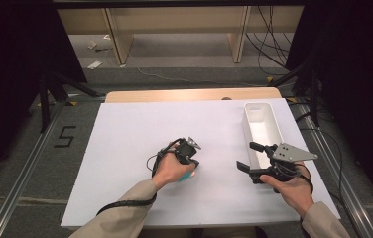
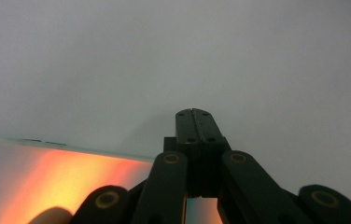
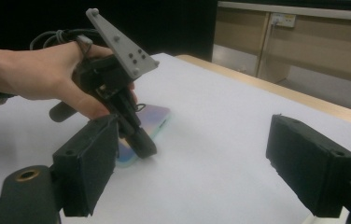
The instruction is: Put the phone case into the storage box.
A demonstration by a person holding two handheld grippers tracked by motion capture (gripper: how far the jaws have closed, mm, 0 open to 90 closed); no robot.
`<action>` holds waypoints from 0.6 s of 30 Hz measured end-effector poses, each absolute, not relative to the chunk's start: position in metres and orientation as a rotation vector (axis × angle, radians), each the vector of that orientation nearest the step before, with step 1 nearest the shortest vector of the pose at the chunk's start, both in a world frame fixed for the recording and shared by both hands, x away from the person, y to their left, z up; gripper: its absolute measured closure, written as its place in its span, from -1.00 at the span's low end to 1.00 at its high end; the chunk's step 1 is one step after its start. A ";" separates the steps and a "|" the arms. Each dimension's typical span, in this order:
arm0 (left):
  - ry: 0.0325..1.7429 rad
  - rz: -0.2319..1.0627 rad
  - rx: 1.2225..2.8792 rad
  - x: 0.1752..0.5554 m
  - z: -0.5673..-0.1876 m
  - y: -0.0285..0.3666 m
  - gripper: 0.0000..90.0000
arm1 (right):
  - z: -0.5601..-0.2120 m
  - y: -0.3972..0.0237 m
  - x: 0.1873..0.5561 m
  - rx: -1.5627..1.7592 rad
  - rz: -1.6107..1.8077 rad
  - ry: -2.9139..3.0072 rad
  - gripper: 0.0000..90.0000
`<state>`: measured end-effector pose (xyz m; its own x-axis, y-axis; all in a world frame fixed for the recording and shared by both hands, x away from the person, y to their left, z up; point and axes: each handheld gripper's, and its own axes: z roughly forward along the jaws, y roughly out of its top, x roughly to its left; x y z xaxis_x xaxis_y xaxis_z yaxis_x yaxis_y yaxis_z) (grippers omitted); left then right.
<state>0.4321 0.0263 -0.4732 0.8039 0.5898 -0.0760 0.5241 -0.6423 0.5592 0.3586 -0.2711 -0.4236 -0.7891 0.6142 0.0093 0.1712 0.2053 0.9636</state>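
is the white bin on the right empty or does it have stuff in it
Empty, as far as shown: the high view looks into the white bin and only its bare white floor and walls appear; the near end is hidden behind the right gripper.

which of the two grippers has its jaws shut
The left gripper, beside the iridescent card: its jaws meet. The right gripper has its jaws wide apart.

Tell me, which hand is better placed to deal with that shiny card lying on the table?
Left, probably. The left gripper, jaws shut, points down right at the card, whether touching is unclear. The right gripper waits open beside the white bin, well away from it.
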 end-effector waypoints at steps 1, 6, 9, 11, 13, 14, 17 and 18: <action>0.822 0.151 2.413 0.432 -0.473 0.026 1.00 | -0.424 -0.271 0.359 0.733 1.610 2.110 -0.60; 0.812 0.120 2.445 0.426 -0.472 0.038 1.00 | -0.424 -0.271 0.359 0.736 1.611 2.107 -0.60; 0.801 0.097 2.473 0.421 -0.471 0.045 0.99 | -0.424 -0.270 0.359 0.733 1.608 2.112 -0.60; 0.797 0.085 2.487 0.417 -0.470 0.049 0.99 | -0.424 -0.270 0.359 0.735 1.608 2.110 -0.60; 0.794 0.076 2.495 0.414 -0.470 0.053 0.99 | -0.424 -0.270 0.359 0.736 1.609 2.109 -0.60; 0.798 0.068 2.499 0.413 -0.470 0.056 0.99 | -0.424 -0.270 0.359 0.736 1.607 2.110 -0.60; 0.800 0.062 2.515 0.409 -0.469 0.063 0.99 | -0.424 -0.270 0.359 0.734 1.608 2.109 -0.60; 0.799 0.064 2.521 0.408 -0.469 0.065 0.99 | -0.424 -0.270 0.359 0.734 1.608 2.109 -0.60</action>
<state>0.4077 0.0647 -0.4686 0.8274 0.5526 -0.1002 0.5294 -0.7078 0.4677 0.3586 -0.2697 -0.4235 -0.7877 0.6160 0.0086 0.1714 0.2056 0.9635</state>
